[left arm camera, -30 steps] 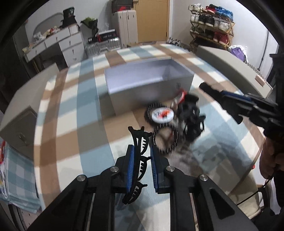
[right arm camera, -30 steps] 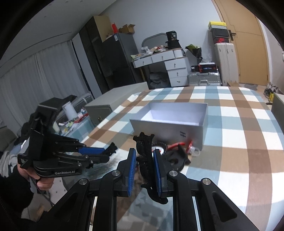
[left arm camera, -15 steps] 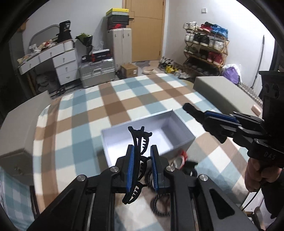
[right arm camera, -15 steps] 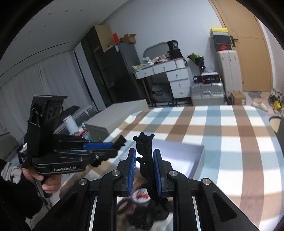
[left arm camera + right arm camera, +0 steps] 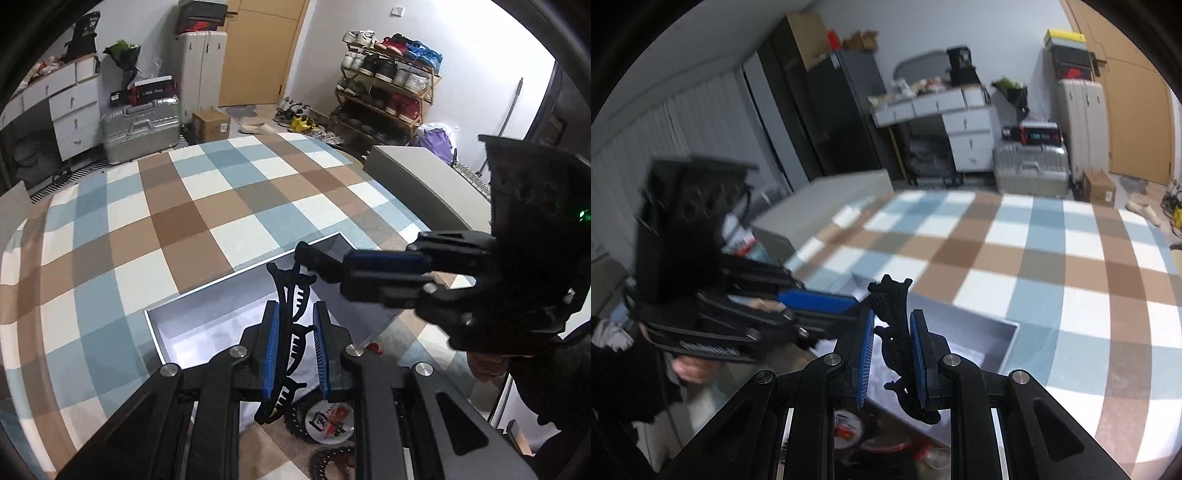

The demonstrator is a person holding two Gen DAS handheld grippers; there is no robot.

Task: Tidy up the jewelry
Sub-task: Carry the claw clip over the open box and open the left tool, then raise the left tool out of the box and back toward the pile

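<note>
The left gripper [image 5: 293,345] clamps a black hair claw [image 5: 286,332]. The right gripper [image 5: 892,356] clamps another black hair clip [image 5: 899,354]. Both hover over an open white box [image 5: 207,317].

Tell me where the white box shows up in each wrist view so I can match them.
Left wrist: the box sits at lower centre, open, just past the fingers, which grip a black hair clip.
Right wrist: the box is at lower centre-right, partly hidden behind the fingers and their clip.
Shared landmark: the silver suitcase on the floor beyond the checked cloth.
</note>
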